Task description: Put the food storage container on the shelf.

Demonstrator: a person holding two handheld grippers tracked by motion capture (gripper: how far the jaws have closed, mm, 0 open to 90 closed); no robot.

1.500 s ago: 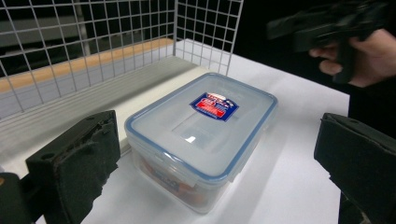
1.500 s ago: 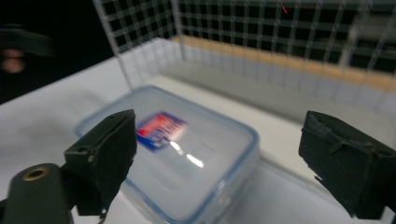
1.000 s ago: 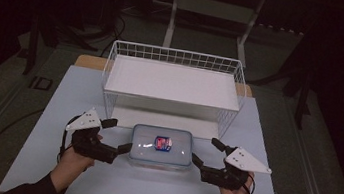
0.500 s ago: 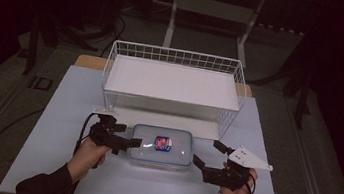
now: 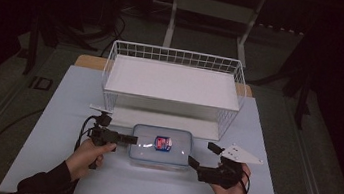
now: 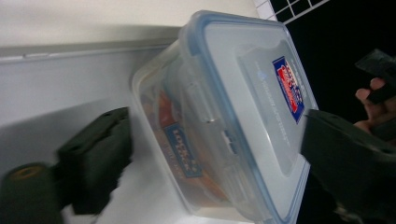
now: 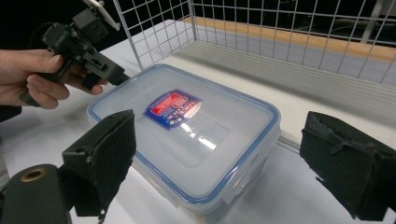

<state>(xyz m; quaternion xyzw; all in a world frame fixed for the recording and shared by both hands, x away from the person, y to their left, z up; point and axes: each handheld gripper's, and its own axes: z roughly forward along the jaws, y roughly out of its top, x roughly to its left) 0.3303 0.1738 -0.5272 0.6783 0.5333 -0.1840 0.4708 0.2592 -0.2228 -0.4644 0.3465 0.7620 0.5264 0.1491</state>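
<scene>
high view: above, forward-down | gripper views: close, sharing box [image 5: 161, 145] (opposite ends)

The table [image 5: 50, 161] carries a pale blue-white mat covering nearly its whole top; a strip of bare wood shows along the far edge. Resting on the mat at the far centre is a white wire basket [image 5: 175, 57] with a white shelf. Directly in front of it, near centre, sits a clear lidded container [image 5: 142, 151] with a blue seal and a red-and-blue label.
</scene>
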